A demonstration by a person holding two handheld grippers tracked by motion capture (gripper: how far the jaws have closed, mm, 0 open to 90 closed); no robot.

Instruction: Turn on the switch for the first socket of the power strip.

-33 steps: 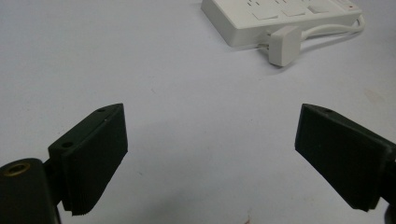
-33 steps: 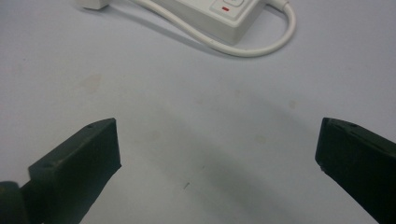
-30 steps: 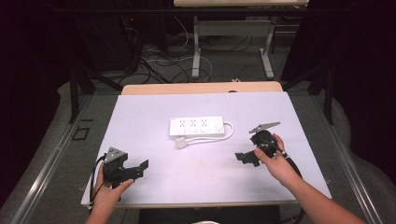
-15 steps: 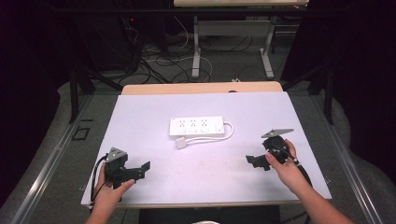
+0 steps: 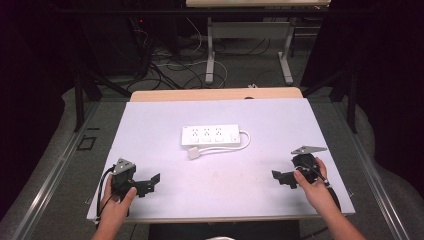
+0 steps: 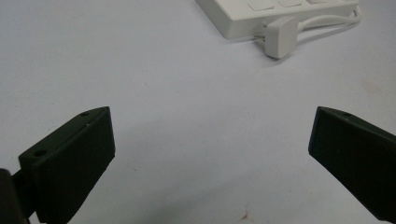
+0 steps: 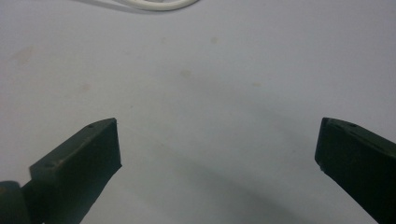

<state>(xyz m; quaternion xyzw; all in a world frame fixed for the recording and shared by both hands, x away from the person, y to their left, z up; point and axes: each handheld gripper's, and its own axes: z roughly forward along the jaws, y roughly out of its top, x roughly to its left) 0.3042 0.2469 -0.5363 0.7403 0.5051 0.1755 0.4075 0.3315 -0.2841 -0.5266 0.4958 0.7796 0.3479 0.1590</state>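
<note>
I see no words I can read on the power strip (image 5: 210, 135). It is plain white, with three sockets in a row. It lies in the middle of the table (image 5: 150, 125), a bit nearer the far edge. Its white cord (image 5: 244, 141) loops round at its right end, and the plug (image 5: 194, 153) lies just in front of it, on the near side.

My left gripper (image 5: 150, 182) sits near the near left corner of the table. Its jaws are wide apart with nothing between them. My right gripper (image 5: 281, 178) is near the right edge, well away from the strip. Its jaws are wide apart too, over bare table.

A second ago my right gripper was closer to the strip. It has moved back toward the right edge. My left gripper has hardly moved.
</note>
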